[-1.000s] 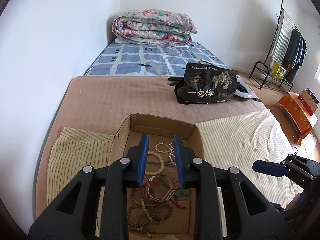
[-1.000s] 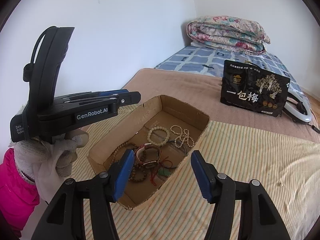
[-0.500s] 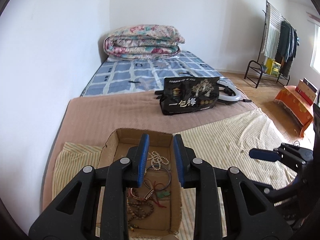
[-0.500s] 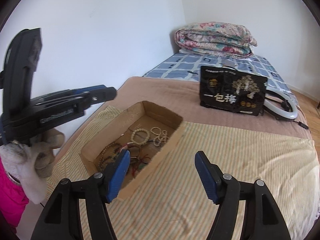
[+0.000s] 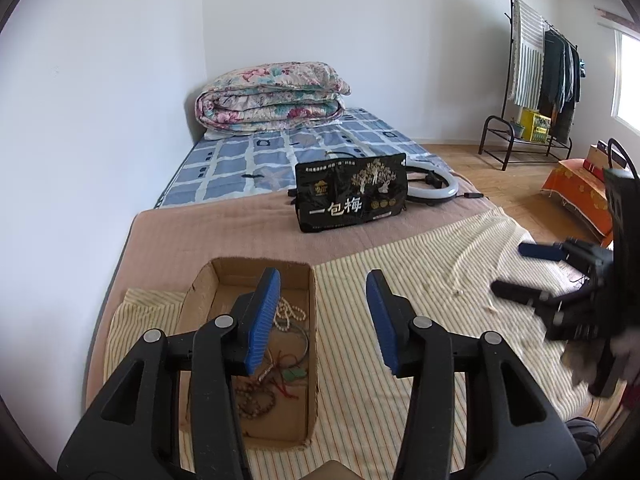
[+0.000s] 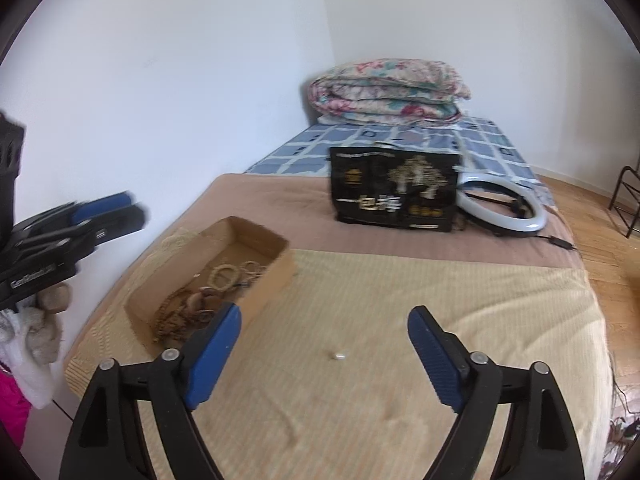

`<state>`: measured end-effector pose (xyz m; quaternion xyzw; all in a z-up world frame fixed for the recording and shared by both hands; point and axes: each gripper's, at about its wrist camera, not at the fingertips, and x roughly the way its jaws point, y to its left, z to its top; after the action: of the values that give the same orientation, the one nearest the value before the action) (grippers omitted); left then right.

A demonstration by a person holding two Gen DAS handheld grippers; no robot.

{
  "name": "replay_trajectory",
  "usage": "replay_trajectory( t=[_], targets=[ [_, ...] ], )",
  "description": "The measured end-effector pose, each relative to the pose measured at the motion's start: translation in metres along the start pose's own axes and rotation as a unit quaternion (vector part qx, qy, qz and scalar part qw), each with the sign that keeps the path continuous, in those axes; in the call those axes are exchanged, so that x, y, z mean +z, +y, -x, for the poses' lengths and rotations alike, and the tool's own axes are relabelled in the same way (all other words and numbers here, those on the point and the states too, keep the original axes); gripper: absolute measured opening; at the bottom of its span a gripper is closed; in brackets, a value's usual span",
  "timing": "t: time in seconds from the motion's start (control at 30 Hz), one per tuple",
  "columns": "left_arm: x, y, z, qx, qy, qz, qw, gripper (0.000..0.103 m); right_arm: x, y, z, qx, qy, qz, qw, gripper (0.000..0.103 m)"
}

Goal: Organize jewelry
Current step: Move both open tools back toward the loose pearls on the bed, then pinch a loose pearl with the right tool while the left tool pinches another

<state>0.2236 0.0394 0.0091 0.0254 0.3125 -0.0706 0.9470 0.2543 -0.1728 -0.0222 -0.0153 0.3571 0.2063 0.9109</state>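
Lying in the cardboard box [image 5: 208, 292] on the striped cloth [image 5: 420, 280], the beads [image 5: 256, 400] and bracelets [image 6: 224, 274] sit in a loose tangle. My left gripper [image 5: 322, 316] hangs above the box's right wall, jaws wide and empty. My right gripper [image 6: 324, 354] hovers over the cloth beside the box, jaws wide too, above a small white bead [image 6: 339, 355]. A black bag [image 5: 352, 196] stands farther back.

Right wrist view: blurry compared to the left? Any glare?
Right wrist view: motion-smeared, text on the black snack bag unreadable, jewelry in the cardboard box mushy. Left wrist view: sharp on the box, only the right gripper blurred; window blown out at the edge.
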Motion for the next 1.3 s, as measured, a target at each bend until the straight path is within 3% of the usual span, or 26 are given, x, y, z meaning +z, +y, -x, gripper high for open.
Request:
replay_trajectory(
  t=[0.07, 0.27, 0.4, 0.6, 0.8, 0.97, 1.3],
  targets=[
    [-0.007, 0.0, 0.003, 0.004, 0.003, 0.005, 1.0, 0.058, -0.003, -0.017, 0.005, -0.012, -0.003, -0.006, 1.0, 0.093],
    [-0.035, 0.007, 0.009, 0.037, 0.016, 0.01, 0.9992, 0.06, -0.015, -0.078, 0.013, -0.049, -0.007, -0.041, 0.998, 0.098],
    [-0.055, 0.011, 0.008, 0.036, 0.036, 0.016, 0.9986, 0.06, -0.026, -0.107, 0.006, -0.079, 0.004, -0.044, 0.996, 0.097],
    [-0.069, 0.0, -0.002, 0.025, 0.047, 0.014, 0.9985, 0.06, -0.044, -0.133, -0.012, -0.091, 0.024, -0.062, 0.994, 0.095],
    [-0.074, -0.031, -0.028, -0.008, 0.057, -0.009, 0.9983, 0.06, -0.056, -0.139, -0.032, -0.084, 0.042, -0.053, 0.994, 0.088],
    [-0.076, -0.058, -0.058, -0.042, 0.073, -0.026, 0.9961, 0.049, -0.062, -0.139, -0.047, -0.069, 0.049, -0.052, 0.995, 0.08],
    [-0.084, -0.089, -0.138, -0.096, 0.137, -0.018, 0.9857, 0.033, -0.068, -0.131, -0.085, -0.038, 0.081, -0.026, 0.996, 0.051]
  ],
)
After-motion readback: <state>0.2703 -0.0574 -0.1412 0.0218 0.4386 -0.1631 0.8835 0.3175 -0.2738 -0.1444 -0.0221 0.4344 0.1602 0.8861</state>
